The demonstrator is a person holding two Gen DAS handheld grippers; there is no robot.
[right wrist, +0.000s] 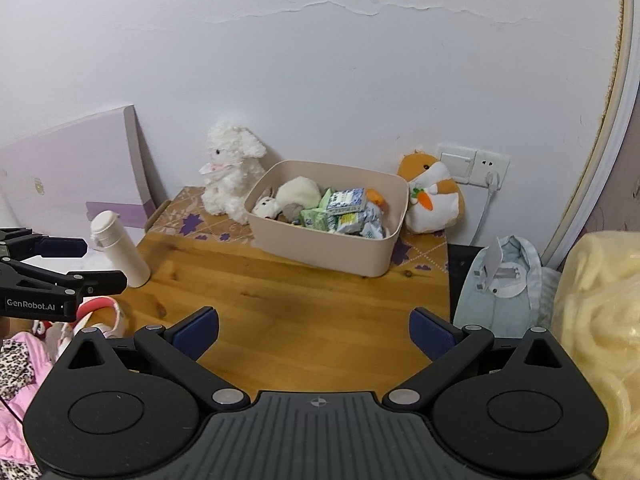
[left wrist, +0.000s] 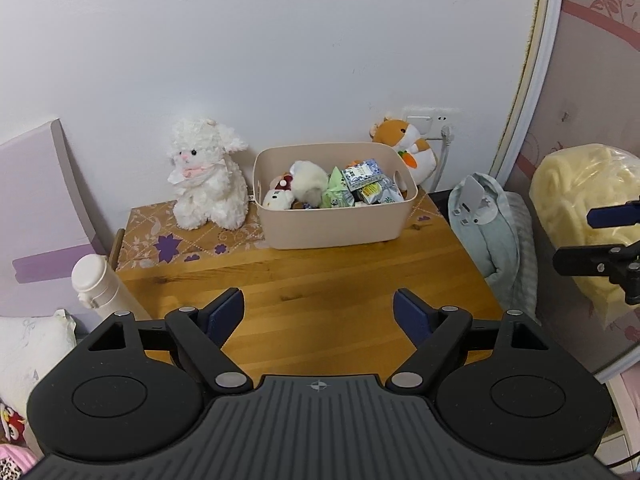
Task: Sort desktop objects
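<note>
Soft even indoor light; faint shadows; strong fisheye bending at edges

Varnished wooden table (left wrist: 312, 280) with visible grain, smooth matt beige bin (left wrist: 332, 224), probably plastic, fluffy white plush lamb (left wrist: 208, 176), glossy crinkled snack packets (right wrist: 348, 216), matt black plastic right gripper (right wrist: 314, 332)

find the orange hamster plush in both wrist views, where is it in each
Left wrist view: the orange hamster plush sits upper right of centre, behind the right rear corner of the beige storage bin.
Right wrist view: it is right of centre, beside the bin's right end.
Shared landmark: the wall socket with a plug, just right of the plush in both.
</note>
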